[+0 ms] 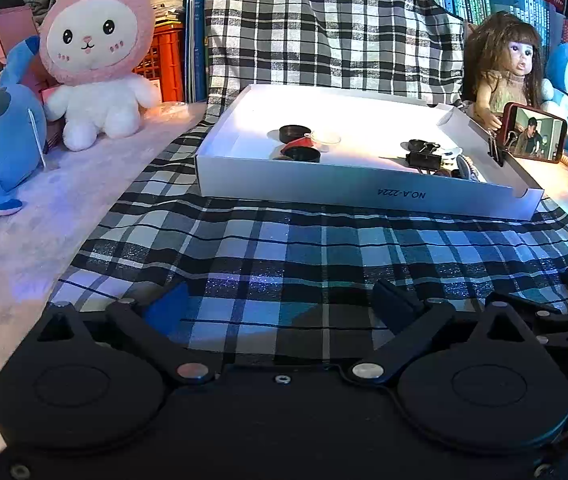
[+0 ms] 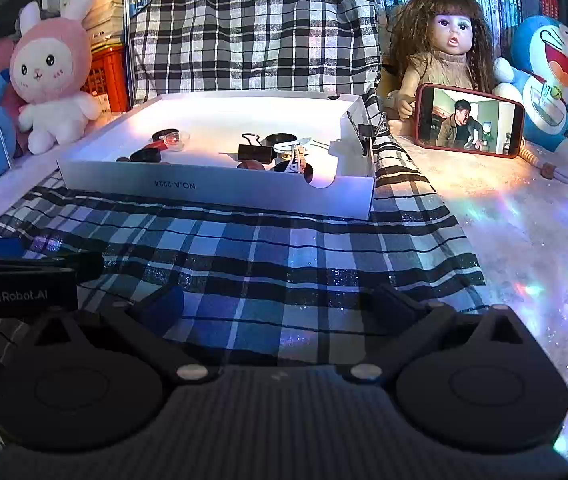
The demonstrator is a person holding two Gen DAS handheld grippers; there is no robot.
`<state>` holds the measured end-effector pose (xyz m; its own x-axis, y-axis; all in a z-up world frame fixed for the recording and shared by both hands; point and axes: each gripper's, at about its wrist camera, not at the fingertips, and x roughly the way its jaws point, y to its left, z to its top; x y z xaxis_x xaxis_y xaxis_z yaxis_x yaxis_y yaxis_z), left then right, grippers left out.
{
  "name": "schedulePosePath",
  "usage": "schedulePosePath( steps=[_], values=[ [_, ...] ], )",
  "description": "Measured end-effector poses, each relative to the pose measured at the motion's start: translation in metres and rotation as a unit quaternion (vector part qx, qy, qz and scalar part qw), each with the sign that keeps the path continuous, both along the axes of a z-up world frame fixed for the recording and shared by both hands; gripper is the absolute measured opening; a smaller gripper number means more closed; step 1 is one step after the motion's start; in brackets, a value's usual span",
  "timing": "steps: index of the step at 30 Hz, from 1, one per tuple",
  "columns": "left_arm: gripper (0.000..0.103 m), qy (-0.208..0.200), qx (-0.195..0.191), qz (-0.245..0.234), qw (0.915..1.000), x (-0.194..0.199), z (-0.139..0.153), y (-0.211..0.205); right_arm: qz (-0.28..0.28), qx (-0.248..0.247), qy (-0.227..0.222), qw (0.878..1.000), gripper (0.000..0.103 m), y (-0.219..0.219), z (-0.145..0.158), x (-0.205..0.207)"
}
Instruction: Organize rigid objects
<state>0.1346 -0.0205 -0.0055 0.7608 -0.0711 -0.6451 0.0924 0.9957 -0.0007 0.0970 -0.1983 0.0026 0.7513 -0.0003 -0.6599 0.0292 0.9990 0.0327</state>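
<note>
Both grippers hung low over the black-and-white plaid cloth, short of the shallow white cardboard box lid that held the task's small hard items. Left gripper: jaws wide apart, nothing btwn them but cloth. Right gripper: same, jaws spread, empty. No loose item lay on the cloth in front of either, so the step in hand looked like a reset btwn picks, or the sorting was near done.

Inside the box, left group: a black round cap, a second dark cap behind it, a red piece btwn them, and a clear shallow dish. Right group: a black binder clip w/ silver handles, plus a pile of white and metal bits at the corner, too tangled to tell apart.

Next move, as a guess: reach fwd over the box's near wall, drop onto one item w/ jaws kept open, then close; the wall means coming in from above, not sliding.

The right wrist view showed the thumb notch cut in the box's near wall, and the whole red-cased phone playing a video, w/ the blue cat plush beside it. The left wrist view showed another black binder clip on the box's far right wall more plainly, and the right gripper's body at frame edge.
</note>
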Motion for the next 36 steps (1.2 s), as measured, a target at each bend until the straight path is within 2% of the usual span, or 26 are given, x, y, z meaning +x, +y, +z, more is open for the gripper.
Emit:
schedulePosePath(
  steps=[2,36],
  values=[
    [0.103,0.002,0.000,0.002,1.0000,0.0005,-0.0003,0.0007,0.000,-0.005,0.002,1.000,0.103,0.0013,-0.0001,0.0003],
    [0.103,0.003,0.000,0.002,1.0000,0.0013,-0.0011,0.0005,0.001,-0.006,0.003,1.000,0.103,0.0011,-0.0005,0.0006]
  ],
)
